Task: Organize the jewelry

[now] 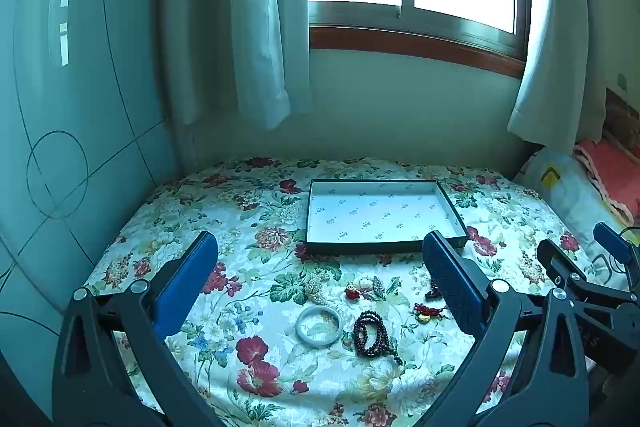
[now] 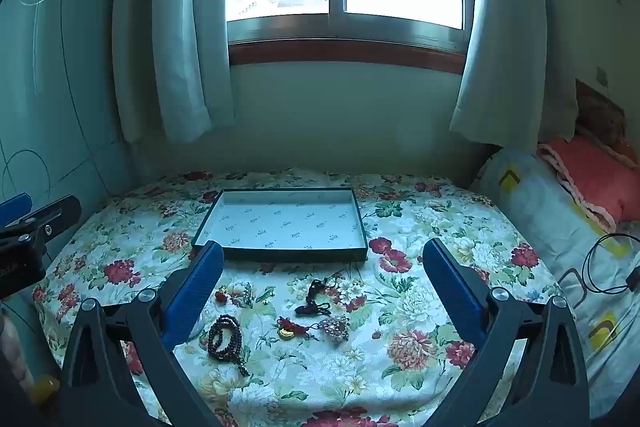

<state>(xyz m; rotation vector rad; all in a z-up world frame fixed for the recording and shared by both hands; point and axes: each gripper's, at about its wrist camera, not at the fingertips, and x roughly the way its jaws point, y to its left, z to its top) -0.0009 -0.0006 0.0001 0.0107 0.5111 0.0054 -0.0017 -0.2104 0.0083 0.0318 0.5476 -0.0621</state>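
1. Hovering with jaws spread wide and empty, the left gripper [image 1: 320, 263] and right gripper [image 2: 323, 263] fill their frames' lower halves.
2. White jade-like bangle [image 1: 319, 324], dark coiled bead strand [image 1: 371, 335] and red-gold charm [image 2: 291, 329] lie on the floral bedspread [image 1: 248, 211], below the shallow dark-rimmed white-lined tray [image 1: 316, 211] at centre.

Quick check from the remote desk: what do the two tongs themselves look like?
Both match: the left tongs and right tongs have black angular frames with silver round bolts and long blue ribbed pads. No sleeves or hands show.
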